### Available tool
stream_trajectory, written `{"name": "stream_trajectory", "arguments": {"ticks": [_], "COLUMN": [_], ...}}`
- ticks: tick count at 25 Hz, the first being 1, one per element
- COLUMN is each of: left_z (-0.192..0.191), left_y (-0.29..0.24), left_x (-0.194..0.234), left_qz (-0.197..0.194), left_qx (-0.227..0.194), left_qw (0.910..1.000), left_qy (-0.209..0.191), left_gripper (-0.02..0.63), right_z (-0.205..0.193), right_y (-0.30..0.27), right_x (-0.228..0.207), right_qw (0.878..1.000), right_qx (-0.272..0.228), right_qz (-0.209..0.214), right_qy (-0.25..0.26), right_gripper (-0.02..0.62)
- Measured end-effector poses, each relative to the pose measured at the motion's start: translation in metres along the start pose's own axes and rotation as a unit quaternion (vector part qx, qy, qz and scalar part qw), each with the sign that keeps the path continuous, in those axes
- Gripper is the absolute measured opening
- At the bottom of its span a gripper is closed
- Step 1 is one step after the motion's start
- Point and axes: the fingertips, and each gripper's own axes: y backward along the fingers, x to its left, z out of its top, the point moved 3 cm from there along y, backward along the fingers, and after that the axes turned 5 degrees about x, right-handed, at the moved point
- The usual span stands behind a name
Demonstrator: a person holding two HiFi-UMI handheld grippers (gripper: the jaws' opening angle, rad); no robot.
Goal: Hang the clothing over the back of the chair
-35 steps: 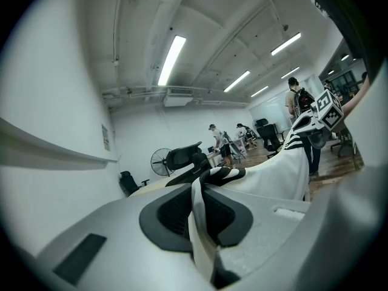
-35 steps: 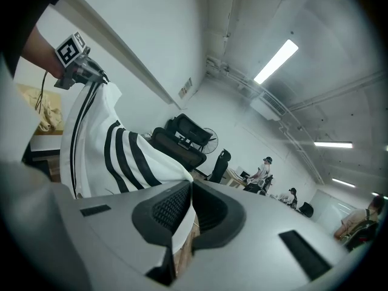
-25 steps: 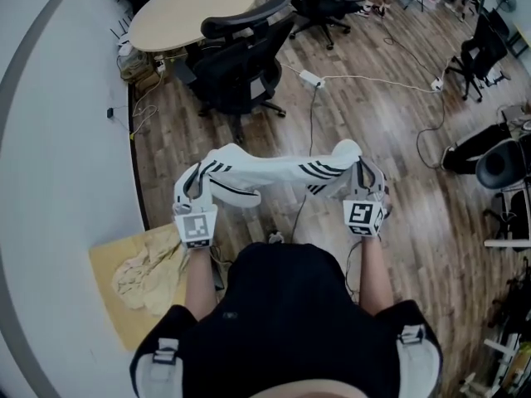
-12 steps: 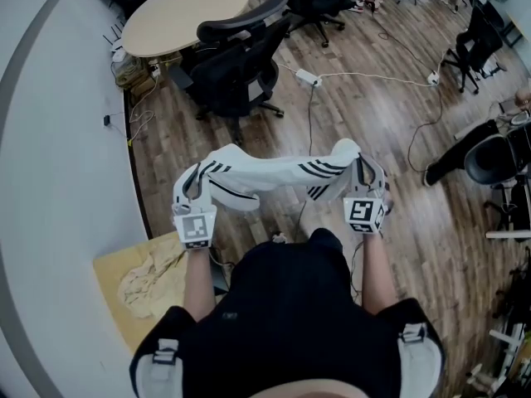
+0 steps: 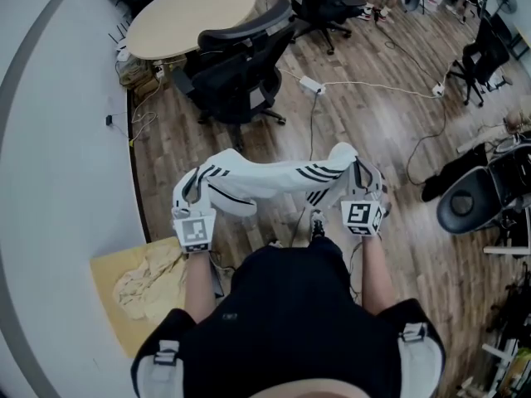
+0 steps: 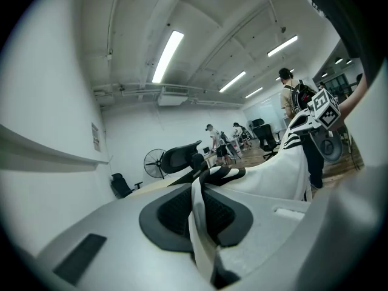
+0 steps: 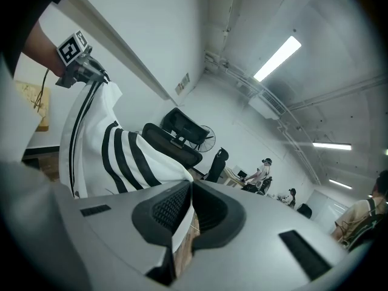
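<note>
Two grippers show, the left gripper [image 5: 193,187] and the right gripper [image 5: 362,175], with one white striped garment [image 5: 265,175] between them. On the floor there are one round table [image 5: 191,13], at least three black office chairs [image 5: 236,77], one white power strip [image 5: 313,84] and one tan board [image 5: 106,265] carrying one beige cloth [image 5: 149,274]. The left gripper view adds one standing fan [image 6: 154,161].

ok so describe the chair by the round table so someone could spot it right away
Find the round tan table at the head view's top left, by the white wall. The black chair stands at its near edge, curved headrest by the rim. Unlike the other chairs off to the right, it sits between that table and the held garment.
</note>
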Motion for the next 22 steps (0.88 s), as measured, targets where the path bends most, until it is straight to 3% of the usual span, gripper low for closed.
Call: {"name": "stream_trajectory", "arguments": {"ticks": [22], "left_z": [0.036], "left_y": [-0.071], "left_x": [-0.038], "left_qz": [0.067], "left_qx": [0.022], "left_qw": [0.9974], "left_qy": [0.017], "left_gripper": [0.011], "right_z": [-0.013], "right_y": [-0.103], "right_x": [-0.078], "right_qw": [0.998], "right_qx": [-0.029], "right_qz": [0.047], "right_qy": [0.016], "right_gripper": [0.003]}}
